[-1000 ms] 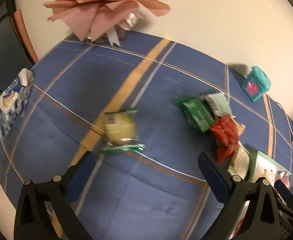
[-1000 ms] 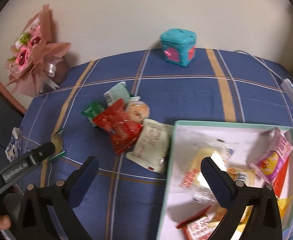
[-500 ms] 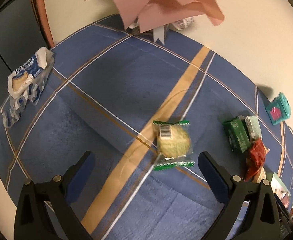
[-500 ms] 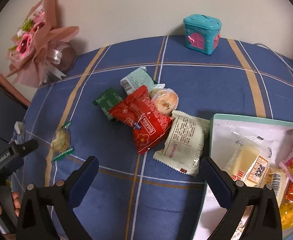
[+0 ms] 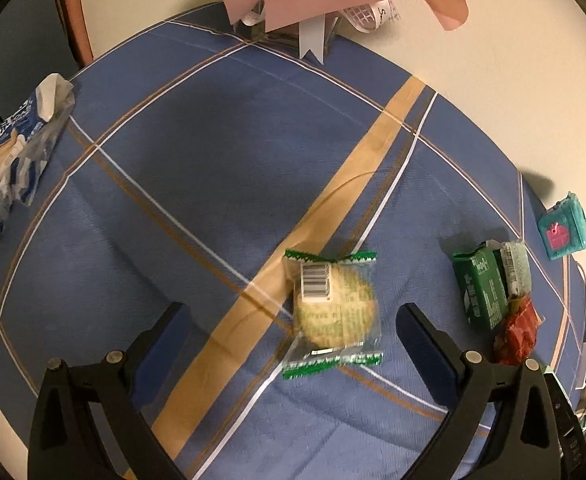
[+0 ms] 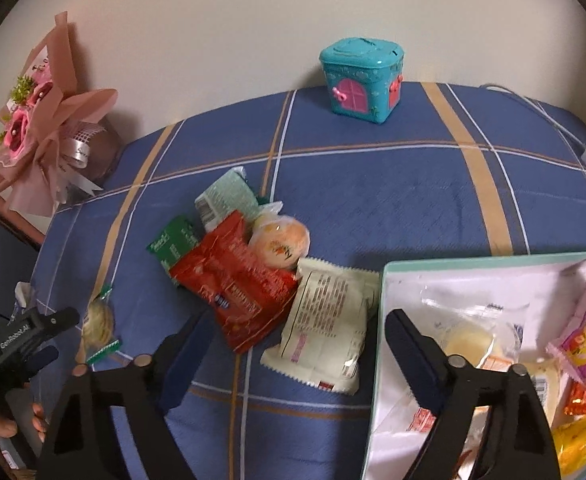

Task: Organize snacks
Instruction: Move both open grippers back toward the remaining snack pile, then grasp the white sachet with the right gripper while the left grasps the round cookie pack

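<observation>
A: Which step is this?

B: Pickup, I'd say. The left claw [image 5: 289, 320] hangs open over the wrapped cookie [image 5: 335, 308], which lies flat on the blue bench [image 5: 197, 184] between the two fingers, touching neither.

A: And the right claw [image 6: 297, 332]?

B: Its jaws have just been closing a little, but they stand apart with nothing gripped. The white packet [image 6: 325, 324] lies below the gap, just beside the box [image 6: 385, 280] that already holds snacks.

A: What does the next move call for?

B: Probably lowering the left claw straight down and pinching the cookie across its round middle, then carrying it toward the box.

A: How does the cookie look?

B: Round and pale, in clear wrap with green crimped ends and a barcode label on top. The wrap looks slippery.
</observation>
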The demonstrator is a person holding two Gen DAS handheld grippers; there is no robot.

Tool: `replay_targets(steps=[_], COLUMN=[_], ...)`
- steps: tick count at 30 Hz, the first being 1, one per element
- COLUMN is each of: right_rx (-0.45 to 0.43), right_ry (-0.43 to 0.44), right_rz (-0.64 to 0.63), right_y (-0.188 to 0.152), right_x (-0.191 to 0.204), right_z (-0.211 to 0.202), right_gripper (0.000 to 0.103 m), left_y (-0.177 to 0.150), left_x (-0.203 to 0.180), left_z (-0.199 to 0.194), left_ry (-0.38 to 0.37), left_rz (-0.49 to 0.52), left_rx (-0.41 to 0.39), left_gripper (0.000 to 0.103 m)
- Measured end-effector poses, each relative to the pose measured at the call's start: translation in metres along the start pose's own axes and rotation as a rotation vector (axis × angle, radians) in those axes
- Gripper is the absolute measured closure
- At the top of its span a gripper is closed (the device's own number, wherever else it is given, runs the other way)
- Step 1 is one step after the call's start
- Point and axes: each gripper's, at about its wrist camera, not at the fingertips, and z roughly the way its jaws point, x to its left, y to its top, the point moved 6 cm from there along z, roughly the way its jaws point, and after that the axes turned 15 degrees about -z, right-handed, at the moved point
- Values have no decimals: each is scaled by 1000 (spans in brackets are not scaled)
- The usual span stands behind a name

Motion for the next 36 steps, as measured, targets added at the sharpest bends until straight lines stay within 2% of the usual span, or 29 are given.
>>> replay_targets(steps=[5,11,14,21,23,28,36], right_rx=[15,49,52,60,69,77,78], right_ry=[8,-34,-56,-84,-94,-89,-101], right_rz=[5,-13,-31,-32,-29,-15,-18], right_y=[2,-1,-1,-2,-2,-2,-3], right_x=[-1,-2,-1,-5,-6,-9,-8], right_z=[12,27,27,26,26,25,27], right_gripper=[34,43,44,53,53,53,53], left_y=[2,4,3,-4,-6,-9,-20], left_x=[-4,-14,-19,-28,-30,-34,-51], left_z=[7,16,19,30,31,33,32], left_ry=[-13,-32,-40,-53,-54,-39,-75], left_rz=[12,36,47,67,75,102,155], left_rx=[7,14,19,55,59,68,116], left_gripper=[1,2,3,25,35,48,51])
